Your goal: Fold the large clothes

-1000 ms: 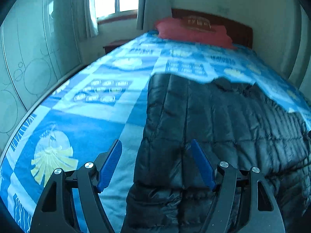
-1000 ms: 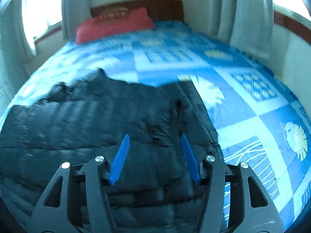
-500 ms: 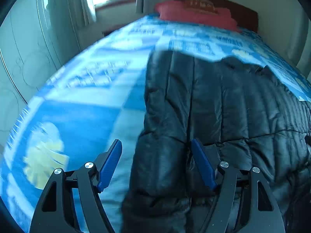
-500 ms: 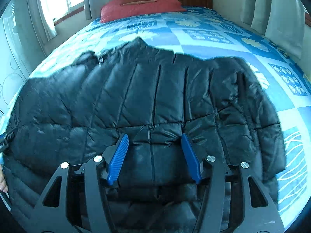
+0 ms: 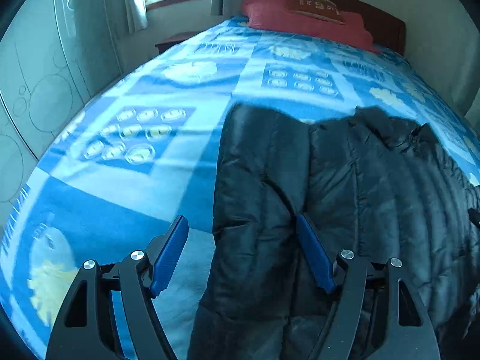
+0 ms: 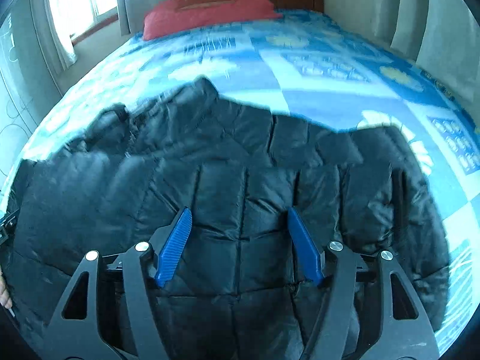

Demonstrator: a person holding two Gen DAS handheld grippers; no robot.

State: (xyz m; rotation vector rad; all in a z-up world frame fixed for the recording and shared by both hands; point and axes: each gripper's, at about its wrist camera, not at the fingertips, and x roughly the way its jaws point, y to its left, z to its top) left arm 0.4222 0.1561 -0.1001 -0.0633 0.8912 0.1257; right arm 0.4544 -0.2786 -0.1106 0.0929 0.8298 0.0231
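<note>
A: Where does the left hand-held gripper (image 5: 241,225) stand?
B: Wide open over the left edge of the black puffer jacket (image 5: 345,210), gripping nothing.
A: And the jacket itself?
B: Spread flat on the blue patterned bed (image 5: 150,156), collar toward the red pillow (image 6: 207,15).
A: The right hand-held gripper (image 6: 238,217)?
B: Jaws wide apart above the jacket's quilted middle, empty.

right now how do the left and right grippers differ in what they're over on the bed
The left gripper straddles the black puffer jacket's side edge: one of its fingers is over the blue bedspread, the other over the jacket. The right gripper has both fingers over the jacket's quilted middle, with no bedspread between them. Both are open, holding nothing.
</note>
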